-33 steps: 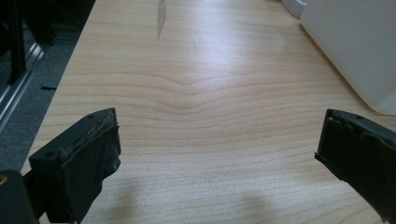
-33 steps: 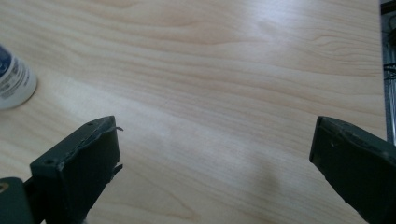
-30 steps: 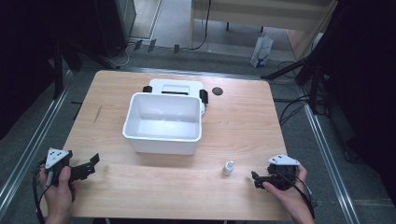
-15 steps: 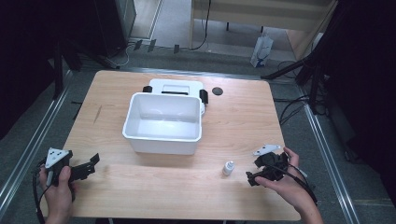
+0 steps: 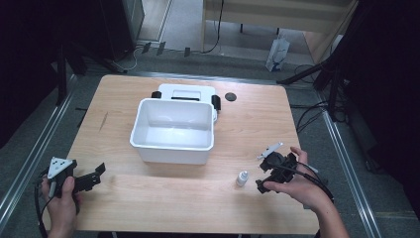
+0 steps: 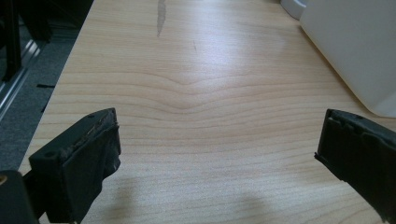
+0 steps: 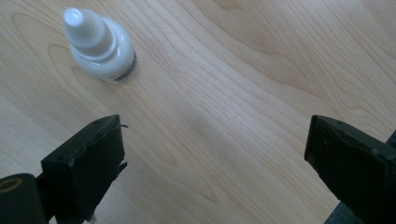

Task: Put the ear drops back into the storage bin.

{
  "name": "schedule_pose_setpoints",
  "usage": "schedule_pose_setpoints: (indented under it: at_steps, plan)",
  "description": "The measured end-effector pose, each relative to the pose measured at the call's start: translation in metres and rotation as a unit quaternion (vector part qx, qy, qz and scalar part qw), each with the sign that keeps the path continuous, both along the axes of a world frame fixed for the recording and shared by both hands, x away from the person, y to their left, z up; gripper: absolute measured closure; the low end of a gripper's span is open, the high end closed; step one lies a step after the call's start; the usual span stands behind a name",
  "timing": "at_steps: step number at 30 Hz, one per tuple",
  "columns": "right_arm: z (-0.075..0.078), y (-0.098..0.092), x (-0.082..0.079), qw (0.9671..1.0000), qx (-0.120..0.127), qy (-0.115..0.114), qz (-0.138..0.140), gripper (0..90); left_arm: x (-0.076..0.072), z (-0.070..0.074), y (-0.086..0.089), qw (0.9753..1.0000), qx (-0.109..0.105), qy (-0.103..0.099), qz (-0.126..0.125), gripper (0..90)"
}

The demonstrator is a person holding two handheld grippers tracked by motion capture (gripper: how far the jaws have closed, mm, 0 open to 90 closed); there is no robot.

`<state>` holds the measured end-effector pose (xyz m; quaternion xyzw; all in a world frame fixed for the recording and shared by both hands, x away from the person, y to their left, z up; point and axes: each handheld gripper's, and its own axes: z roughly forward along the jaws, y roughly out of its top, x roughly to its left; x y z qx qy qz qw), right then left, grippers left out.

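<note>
Pale wood table (image 5: 148, 208) on a grey floor, dark stands and cables around its edges. Middle of the table: white tub (image 5: 173, 131), open side up, with a white lid-like piece with black clips (image 5: 187, 91) touching its far side. Small dark disc (image 5: 230, 96) lies just beyond, toward the far right. Right gripper (image 5: 262, 184) sits at the near right, held in the person's right hand (image 5: 297, 186), tilted down toward the table; jaws spread wide with bare wood between them. Small white dropper bottle (image 5: 241, 178) stands upright on the table just left of that gripper's tips, not touched; in the right gripper view the bottle (image 7: 100, 49) appears ahead of the jaws and off toward the left one, outside the gap. Left gripper (image 5: 98, 174) rests at the near left corner in the person's left hand (image 5: 62, 198), grey three-cornered plate on top, well apart from the bottle; its jaws also stand wide apart over empty wood, with the tub's wall (image 6: 355, 46) at the right edge of the left gripper view.
</note>
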<state>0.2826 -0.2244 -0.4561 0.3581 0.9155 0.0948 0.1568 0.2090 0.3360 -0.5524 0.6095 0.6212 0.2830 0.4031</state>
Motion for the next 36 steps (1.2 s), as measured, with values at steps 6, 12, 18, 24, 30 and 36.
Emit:
schedule_pose_setpoints:
  at_steps: [6, 12, 18, 24, 30, 36]
  plan:
    - [0.009, 0.011, 0.005, 0.9998, -0.011, 0.013, 0.014, 5.8, 0.0, 0.0, 0.0, 1.0, -0.003, 0.001, 0.0, 0.3]
    - [0.014, 0.02, 0.007, 0.9991, -0.015, 0.03, 0.028, 6.8, 0.0, 0.0, 0.0, 1.0, -0.003, 0.001, -0.001, 0.3]
    - [0.016, 0.033, 0.003, 0.997, -0.023, 0.048, 0.057, 9.5, 0.001, 0.0, 0.0, 1.0, -0.003, 0.002, 0.0, 0.3]
    - [0.018, 0.044, 0.001, 0.9958, -0.026, 0.049, 0.073, 15.9, 0.0, 0.0, 0.001, 1.0, -0.006, 0.002, -0.001, 0.3]
    - [0.022, 0.053, 0.0, 0.9946, -0.02, 0.054, 0.086, 28.2, 0.0, 0.0, 0.001, 1.0, -0.008, 0.002, 0.0, 0.3]
    - [0.016, 0.059, 0.003, 0.9923, -0.03, 0.072, 0.096, 40.6, 0.001, 0.0, 0.001, 1.0, -0.009, 0.002, 0.001, 0.3]
